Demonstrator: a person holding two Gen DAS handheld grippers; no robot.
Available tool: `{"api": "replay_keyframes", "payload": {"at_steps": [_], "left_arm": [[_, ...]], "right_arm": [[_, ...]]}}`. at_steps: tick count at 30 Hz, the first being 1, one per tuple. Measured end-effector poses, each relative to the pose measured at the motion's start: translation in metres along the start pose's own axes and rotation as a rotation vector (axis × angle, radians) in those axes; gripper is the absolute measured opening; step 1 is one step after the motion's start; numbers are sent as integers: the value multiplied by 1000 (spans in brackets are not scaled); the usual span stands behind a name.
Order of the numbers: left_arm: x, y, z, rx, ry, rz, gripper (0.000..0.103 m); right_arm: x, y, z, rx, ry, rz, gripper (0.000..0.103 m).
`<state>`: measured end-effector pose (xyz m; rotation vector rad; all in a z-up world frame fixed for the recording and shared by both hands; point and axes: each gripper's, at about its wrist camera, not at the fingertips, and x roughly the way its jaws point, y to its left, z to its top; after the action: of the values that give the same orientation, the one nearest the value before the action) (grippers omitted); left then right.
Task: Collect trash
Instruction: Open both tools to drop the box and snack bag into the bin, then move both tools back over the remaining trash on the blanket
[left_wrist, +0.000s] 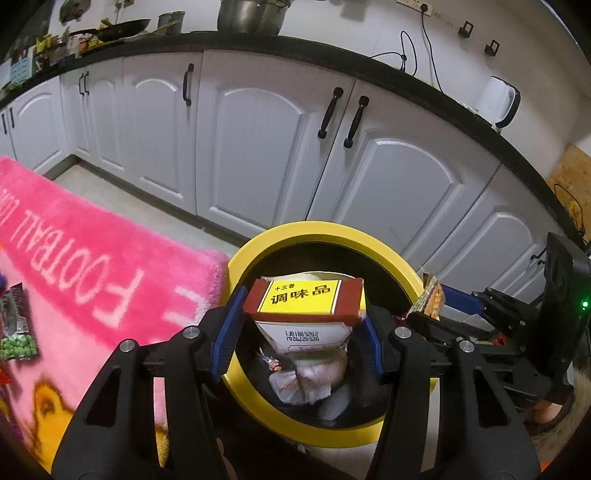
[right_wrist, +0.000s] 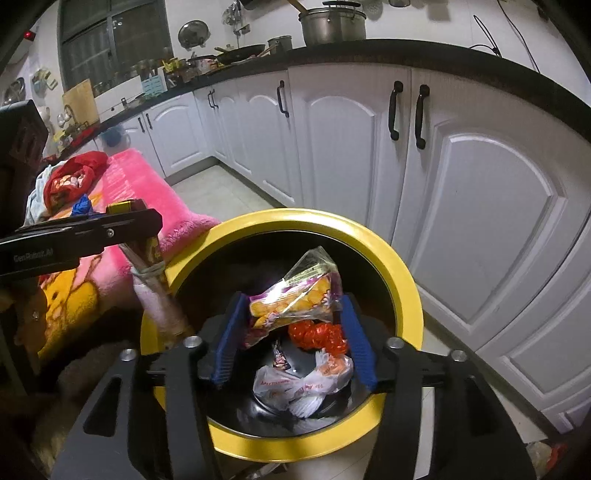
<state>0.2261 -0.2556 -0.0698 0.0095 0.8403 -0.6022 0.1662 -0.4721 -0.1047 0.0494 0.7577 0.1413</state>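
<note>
A yellow-rimmed trash bin (left_wrist: 388, 254) stands on the floor by the cabinets; it also shows in the right wrist view (right_wrist: 391, 254). My left gripper (left_wrist: 301, 325) is shut on a seasoning box (left_wrist: 306, 301), red and yellow with Chinese print, held over the bin's mouth. My right gripper (right_wrist: 291, 325) is shut on a clear snack wrapper (right_wrist: 295, 299) with yellow and purple print, also over the bin. Inside the bin lie a white plastic bag (right_wrist: 295, 387), a red crumpled wrapper (right_wrist: 317, 338) and other scraps. The right gripper with its wrapper shows in the left wrist view (left_wrist: 428, 299).
A pink plush blanket (left_wrist: 92, 266) lies left of the bin, with a green pea packet (left_wrist: 18, 345) on it. Red cloth and wrappers (right_wrist: 74, 177) lie at its far end. White cabinets (left_wrist: 258, 140) run behind under a black counter with pots and a kettle (left_wrist: 496, 99).
</note>
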Motion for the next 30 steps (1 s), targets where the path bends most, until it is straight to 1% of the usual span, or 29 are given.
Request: {"api": "replay_keyframes", "payload": {"at_steps": [3,7,8,9,10,12,13,15,18,21,24,27,30], "left_arm": [[0,-1,0,2,-1,0,47],[-3,0,1,-2,-9,2,56],[-6,1,1,-3,-15,3,58],[-8,1,2,-6,-18,3,63],[-10,3,3,-10,-22,2,66],[-15,6,3,-16,-34,8,66],[-18,6,4,-18,-39,12,68],[-24,8,3,-23,-51,19,73],[-34,11,2,-26,-66,30,77],[-44,13,1,-29,-82,42,81],[-54,17,0,-39,-101,55,87],[-66,23,-1,-54,-124,72,91],[-78,31,-3,-66,-145,96,92]], "right_arm": [[0,1,0,-2,-1,-4,60],[-4,1,2,-4,-11,-6,61],[-5,1,3,-5,-15,-7,63],[-5,1,4,-6,-20,-7,65],[-7,2,5,-6,-24,-7,65],[-8,3,6,-9,-27,-7,66],[-9,3,6,-12,-29,-6,66],[-11,6,7,-21,-34,-6,71],[-12,8,8,-28,-40,-20,76],[-15,8,10,-22,-45,-20,76],[-18,11,13,-24,-56,-20,76],[-24,16,17,-35,-69,-17,76],[-30,23,21,-44,-83,-11,76]]}}
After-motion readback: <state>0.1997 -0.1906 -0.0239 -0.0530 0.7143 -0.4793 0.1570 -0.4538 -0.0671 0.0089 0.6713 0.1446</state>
